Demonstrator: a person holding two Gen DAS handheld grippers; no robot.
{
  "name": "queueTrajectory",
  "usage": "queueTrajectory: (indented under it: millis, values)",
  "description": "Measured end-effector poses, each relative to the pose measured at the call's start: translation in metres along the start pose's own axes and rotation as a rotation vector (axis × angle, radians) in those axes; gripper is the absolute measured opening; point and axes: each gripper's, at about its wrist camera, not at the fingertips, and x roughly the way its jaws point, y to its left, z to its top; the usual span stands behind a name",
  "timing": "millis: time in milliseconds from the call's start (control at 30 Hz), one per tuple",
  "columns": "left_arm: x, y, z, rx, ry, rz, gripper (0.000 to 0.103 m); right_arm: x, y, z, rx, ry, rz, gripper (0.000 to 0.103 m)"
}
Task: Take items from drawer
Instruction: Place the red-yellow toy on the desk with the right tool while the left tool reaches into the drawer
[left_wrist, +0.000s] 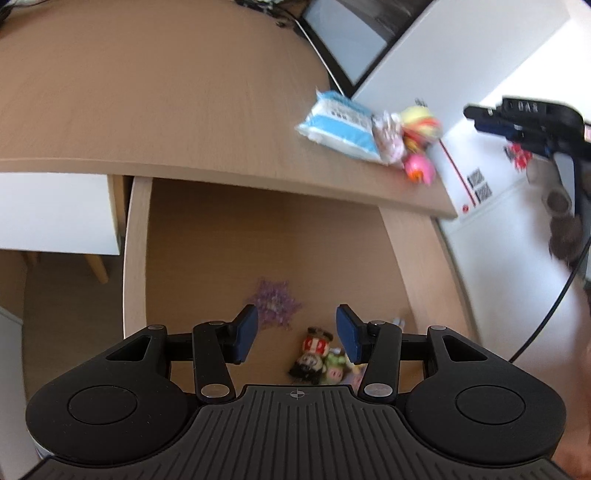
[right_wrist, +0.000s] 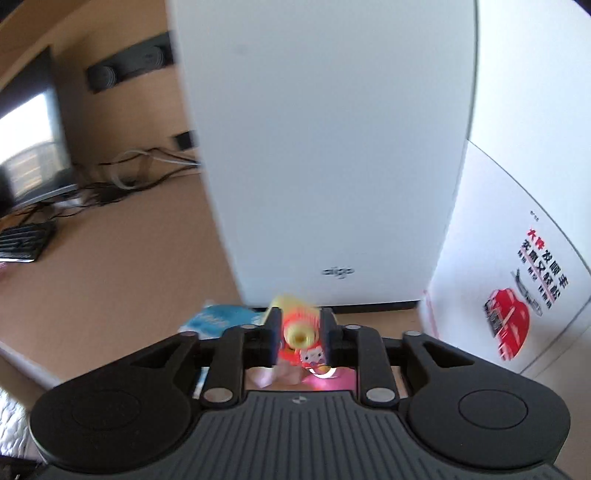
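Crowding the far right corner of the desk (left_wrist: 147, 110): a blue packet (left_wrist: 340, 125), a yellow and orange toy (left_wrist: 421, 123) and a pink toy (left_wrist: 419, 170), backing onto a white tower case (right_wrist: 332, 147) and a printed white box (right_wrist: 498, 258); lying pulled out below the desk edge, the drawer (left_wrist: 135, 258), holding 2 small figure toys (left_wrist: 317, 356) and a blurred purple cluster (left_wrist: 275, 306); hovering over it, the left gripper (left_wrist: 297, 332), standing wide apart and gripping nothing, figures showing in the gap, cluster just left; pointing at the yellow toy, the right gripper (right_wrist: 299, 328), standing narrowly apart, apparently clear of it in the left view
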Motion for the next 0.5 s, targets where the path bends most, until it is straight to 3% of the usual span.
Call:
queueTrajectory:
  millis: [67, 167, 367, 500]
  values:
    - [0.003, -0.002, -0.001, 0.021, 0.018, 0.002, 0.051, 0.0, -0.004, -0.004, 0.014, 0.006, 0.005, 0.029]
    - [0.013, -0.005, -0.002, 0.044, 0.058, -0.003, 0.051, -0.003, -0.006, -0.022, 0.01, 0.034, 0.017, 0.046]
    - [0.036, -0.018, -0.005, 0.131, 0.165, -0.026, 0.051, -0.013, -0.015, -0.07, 0.049, 0.125, 0.014, 0.05]
    - [0.055, -0.027, -0.006, 0.192, 0.257, -0.038, 0.051, -0.021, -0.016, -0.107, 0.091, 0.198, 0.02, 0.061]
